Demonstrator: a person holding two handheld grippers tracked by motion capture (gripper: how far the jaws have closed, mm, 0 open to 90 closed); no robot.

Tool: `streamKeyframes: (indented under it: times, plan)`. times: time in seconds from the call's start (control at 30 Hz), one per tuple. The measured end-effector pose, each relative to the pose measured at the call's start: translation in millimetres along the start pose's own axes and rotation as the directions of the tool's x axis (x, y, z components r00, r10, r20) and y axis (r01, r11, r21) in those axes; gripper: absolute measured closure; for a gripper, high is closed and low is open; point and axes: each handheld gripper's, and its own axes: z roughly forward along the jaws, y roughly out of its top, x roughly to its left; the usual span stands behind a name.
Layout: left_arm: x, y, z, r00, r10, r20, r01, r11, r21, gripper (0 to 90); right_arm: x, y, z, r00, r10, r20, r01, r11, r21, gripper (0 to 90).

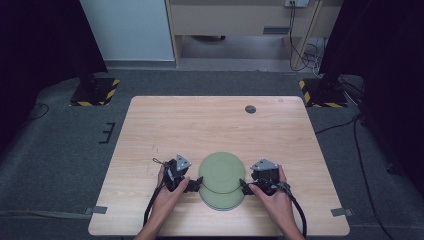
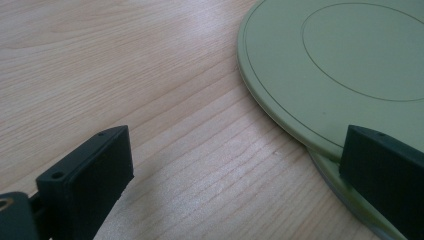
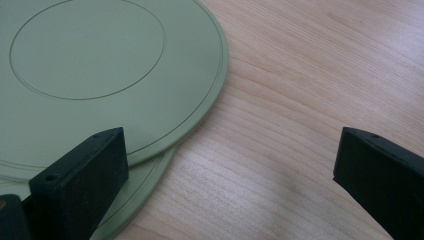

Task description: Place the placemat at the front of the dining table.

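Near edge of worktop (image 1: pixel 150 125): person's forearms come in from the bottom, one hand on each gripper. Two strips of grey tape sit at the near left and near right corners.

Left gripper (image 1: pixel 196 183) sits just left of the plate stack, fingers spread wide. In the left gripper view one finger (image 2: pixel 87 175) is over bare wood and the other (image 2: pixel 385 170) is over the stack's rim, where the top plate overhangs the one below. Cannot tell whether that finger touches the plate.

Right gripper (image 1: pixel 245 186) mirrors it just right of the stack, fingers also wide. In the right gripper view one finger (image 3: pixel 80 175) is over the plate rims, the other (image 3: pixel 382 172) over bare wood. Nothing held by either.

Lower green plate (image 1: pixel 222 202) lies flat on the worktop, near centre. Upper green plate (image 1: pixel 221 172) lies flat on top of it, offset toward the far side, so the lower one shows as a crescent on the near side. Both are pale green, round, with a thin incised ring around the middle. The stack is between the two grippers.

Farther out: bare wood, then a small round grey grommet (image 1: pixel 250 109) near the far edge, right of centre.

Beyond the worktop: grey carpet, two stand bases with yellow-black hazard stripes at far left and far right, cables on the right, a wooden desk at the back.
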Motion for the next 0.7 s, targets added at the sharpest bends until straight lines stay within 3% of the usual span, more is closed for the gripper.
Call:
streamKeyframes:
  times: [0.4,0.5,0.7]
  plan:
    - [0.9,0.8,1.9,0.9999,-0.013,-0.005,0.013,0.9999,-0.003,0.1,-3.1,0.8,2.7,0.9998,0.021,0.007,-0.021,1.000,-0.004,0.7]
    - [0.5,0.1,0.0,0.9999,-0.016,-0.006,0.016,0.9999,-0.003,1.9,-1.4,-0.5,0.7,0.9997,0.025,0.006,-0.025,1.000,-0.008,4.4]
    - [-1.2,-0.5,-2.6,0.9999,-0.013,-0.007,0.013,0.9998,-0.013,2.1,2.8,-1.1,-3.1,0.9999,0.008,-0.008,-0.008,1.000,-0.015,4.7]
